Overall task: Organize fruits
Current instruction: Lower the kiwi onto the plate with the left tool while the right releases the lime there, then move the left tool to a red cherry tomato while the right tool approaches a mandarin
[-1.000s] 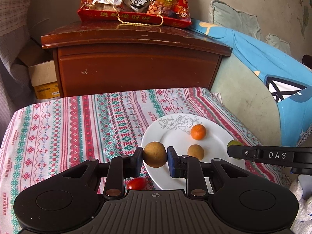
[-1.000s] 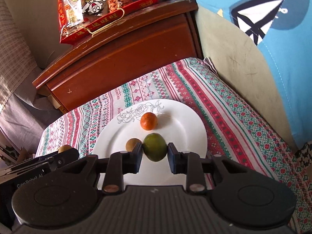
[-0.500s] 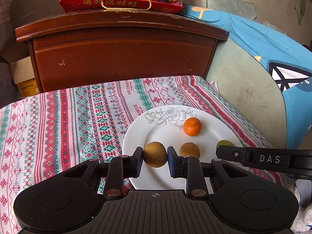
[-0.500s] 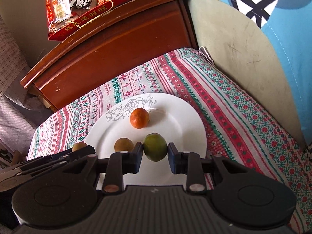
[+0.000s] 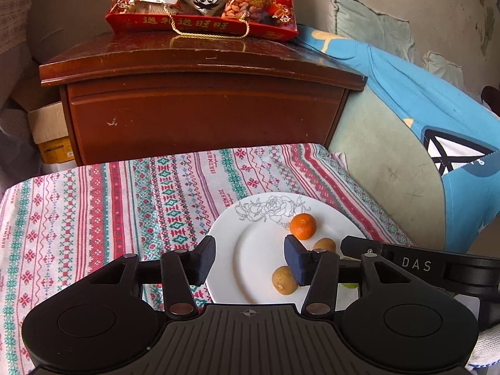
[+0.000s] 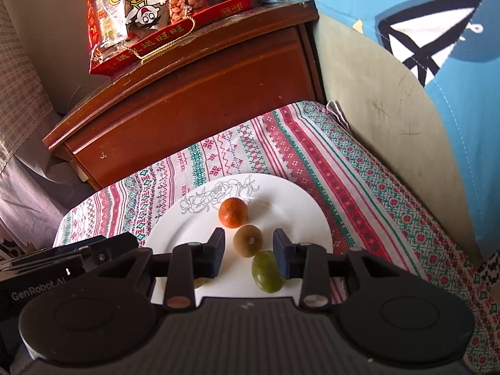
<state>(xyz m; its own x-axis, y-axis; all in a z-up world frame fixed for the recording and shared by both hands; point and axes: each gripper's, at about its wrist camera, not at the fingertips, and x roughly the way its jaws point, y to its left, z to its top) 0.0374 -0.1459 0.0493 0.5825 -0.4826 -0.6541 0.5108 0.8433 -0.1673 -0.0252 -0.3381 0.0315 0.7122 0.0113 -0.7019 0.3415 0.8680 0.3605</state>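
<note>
A white plate (image 5: pixel 256 262) (image 6: pixel 300 206) with a rose drawing lies on the patterned cloth. On it are an orange tangerine (image 5: pixel 302 226) (image 6: pixel 233 212), a brown round fruit (image 5: pixel 325 245) (image 6: pixel 248 240), another brown fruit (image 5: pixel 282 280) and a green fruit (image 6: pixel 267 271). My left gripper (image 5: pixel 249 260) is open above the plate's near side; the brown fruit lies by its right finger. My right gripper (image 6: pixel 248 250) is open over the plate; the green fruit lies by its right finger.
A dark wooden cabinet (image 5: pixel 200 106) (image 6: pixel 193 93) stands behind the table, with a red snack bag (image 5: pixel 203 0) (image 6: pixel 156 9) on top. A blue and grey cushion (image 5: pixel 422 131) sits at the right. A cardboard box (image 5: pixel 50 137) is at the left.
Both grippers have opened. The left has let go of its brown fruit and the right of the green fruit; both fruits now lie on the plate.
</note>
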